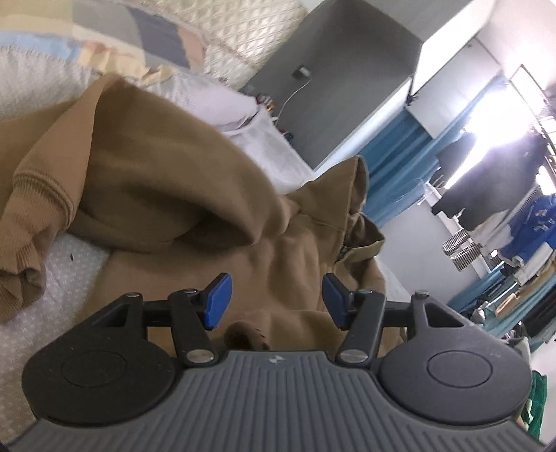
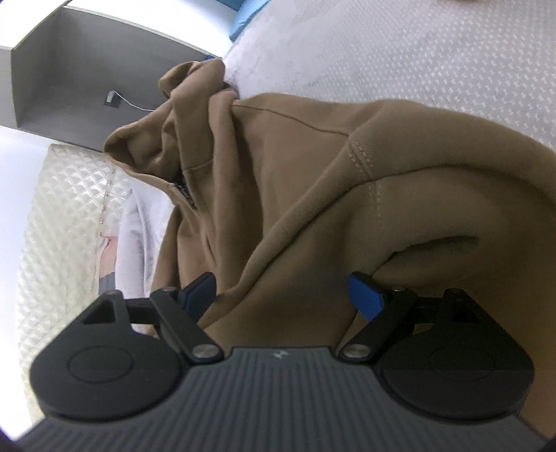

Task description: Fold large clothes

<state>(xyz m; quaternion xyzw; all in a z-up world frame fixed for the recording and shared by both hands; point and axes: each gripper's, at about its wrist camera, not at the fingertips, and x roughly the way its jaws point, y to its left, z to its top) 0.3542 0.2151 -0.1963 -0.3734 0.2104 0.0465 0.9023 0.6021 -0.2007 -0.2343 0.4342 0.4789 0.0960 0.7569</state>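
Note:
A brown zip-neck sweatshirt (image 1: 156, 174) lies on a white dotted bed sheet (image 1: 66, 274). In the left wrist view a sleeve with a ribbed cuff (image 1: 31, 215) is folded across the body, and the collar (image 1: 358, 194) points to the right. My left gripper (image 1: 274, 300) is open, its blue pads just above the brown cloth. In the right wrist view the sweatshirt (image 2: 312, 167) fills the middle, collar and zip (image 2: 184, 187) at the left. My right gripper (image 2: 283, 295) is open, with a fold of the shoulder and sleeve lying between its wide-spread fingers.
A quilted cream headboard (image 2: 62, 222) and a grey wall panel (image 1: 340, 80) stand beyond the bed. A patchwork blanket (image 1: 114, 31) lies at the bed's head. Hanging clothes (image 1: 504, 194) and blue curtains (image 1: 399, 146) are at the right.

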